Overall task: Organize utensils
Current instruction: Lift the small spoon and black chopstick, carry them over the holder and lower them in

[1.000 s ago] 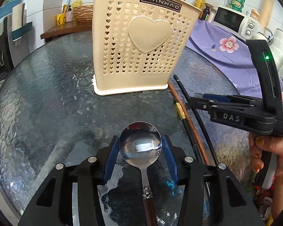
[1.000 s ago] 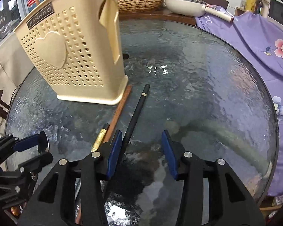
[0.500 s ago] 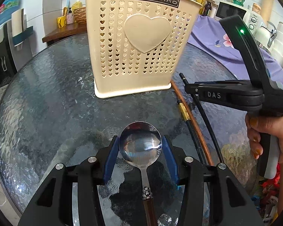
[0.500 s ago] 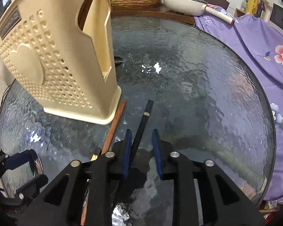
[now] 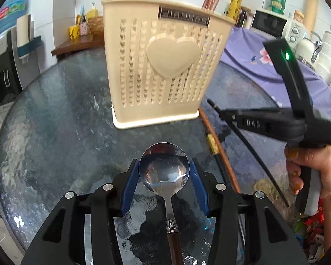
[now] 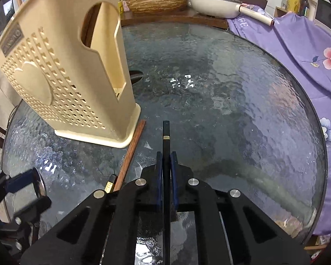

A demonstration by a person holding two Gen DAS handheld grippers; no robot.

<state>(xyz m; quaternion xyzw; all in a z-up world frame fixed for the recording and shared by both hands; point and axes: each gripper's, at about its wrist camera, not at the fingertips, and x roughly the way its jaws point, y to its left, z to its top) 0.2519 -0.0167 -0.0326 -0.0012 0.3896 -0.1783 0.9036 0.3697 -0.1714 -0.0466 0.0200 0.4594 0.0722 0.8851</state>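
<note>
right wrist view: right gripper [image 6: 165,165] jaws have just been closing and now pinch the black chopstick [image 6: 166,132] lying on the glass surface [image 6: 242,110] just right of the beige holder [image 6: 61,70], so i'd judge the pick is made and the lift to the holder comes next. left gripper [image 5: 164,176] grips one spoon [image 5: 164,170] by its bowl in front of the holder. count: one spoon, one black chopstick, one brown chopstick [image 6: 132,148] touching the holder's base, one gold-banded stick [image 6: 110,184], one holder.
</note>
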